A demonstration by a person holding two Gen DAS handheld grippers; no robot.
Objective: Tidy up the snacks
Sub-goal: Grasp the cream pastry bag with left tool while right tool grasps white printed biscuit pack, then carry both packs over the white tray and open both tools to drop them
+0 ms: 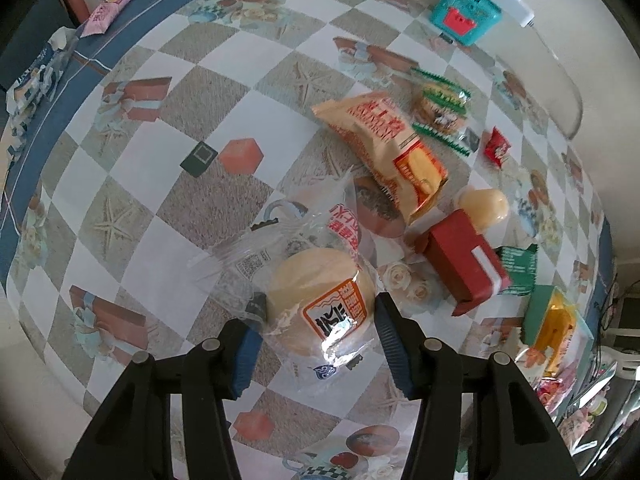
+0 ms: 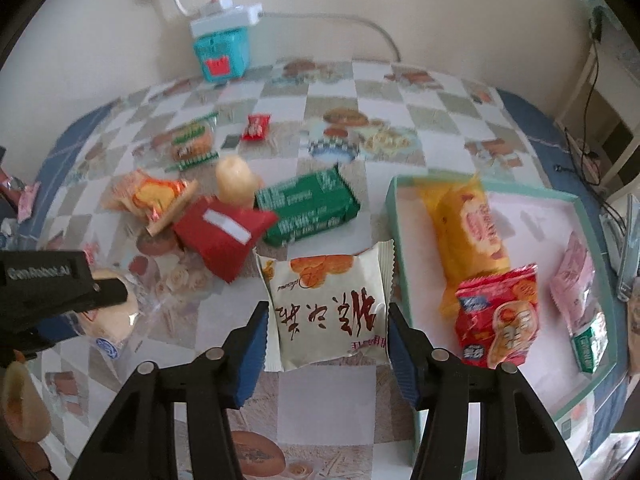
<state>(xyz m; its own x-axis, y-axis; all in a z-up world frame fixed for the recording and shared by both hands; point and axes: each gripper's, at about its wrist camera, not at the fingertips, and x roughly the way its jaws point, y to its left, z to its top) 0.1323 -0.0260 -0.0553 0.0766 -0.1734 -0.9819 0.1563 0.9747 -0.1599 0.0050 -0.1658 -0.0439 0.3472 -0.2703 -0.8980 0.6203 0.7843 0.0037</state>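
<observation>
My left gripper (image 1: 316,320) is shut on a round pale bun in a clear wrapper (image 1: 320,300), its blue pads pressing both sides. In the right wrist view that left gripper (image 2: 60,280) and the bun (image 2: 116,312) show at the left edge. My right gripper (image 2: 328,312) is shut on a cream packet with brown writing (image 2: 324,304), which hangs just above the tablecloth beside the tray. The teal-rimmed tray (image 2: 394,216) lies to the right and holds a yellow packet (image 2: 468,232), a red packet (image 2: 500,320) and a pink packet (image 2: 572,276).
Loose on the checked tablecloth lie a green packet (image 2: 308,204), a dark red packet (image 2: 224,236), an orange packet (image 2: 152,196), a pale jelly cup (image 2: 234,180), a green-edged biscuit (image 2: 192,144) and a small red sweet (image 2: 256,128). A teal box (image 2: 220,56) stands by the wall.
</observation>
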